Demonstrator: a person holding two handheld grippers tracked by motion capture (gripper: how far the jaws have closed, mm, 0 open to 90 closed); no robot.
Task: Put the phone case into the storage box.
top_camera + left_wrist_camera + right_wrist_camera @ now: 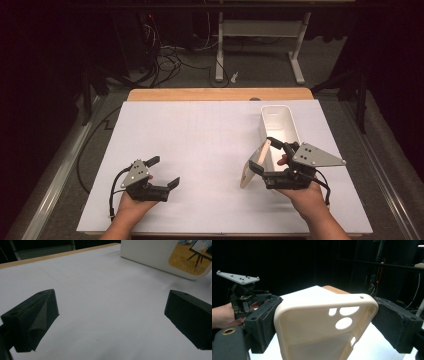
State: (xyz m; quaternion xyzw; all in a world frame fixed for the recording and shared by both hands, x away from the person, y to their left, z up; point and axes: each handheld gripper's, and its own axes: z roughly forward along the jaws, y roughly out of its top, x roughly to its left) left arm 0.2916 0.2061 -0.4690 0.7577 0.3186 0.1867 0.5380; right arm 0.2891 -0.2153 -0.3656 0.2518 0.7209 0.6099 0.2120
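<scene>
Phone case (322, 327), cream-coloured, is clamped across its width between the right gripper's (270, 161) jaws. It sits on edge above the white table sheet (200, 150), just beside the near end of the white rectangular bin (278, 125). Long axis runs from near the sheet up toward the bin; camera cut-outs at the far, upper end, hollow inner face toward the right gripper's camera. Bin interior looks empty from above. Left gripper (165, 172) rests low at the near left, well apart, jaws wide, nothing between them.
</scene>
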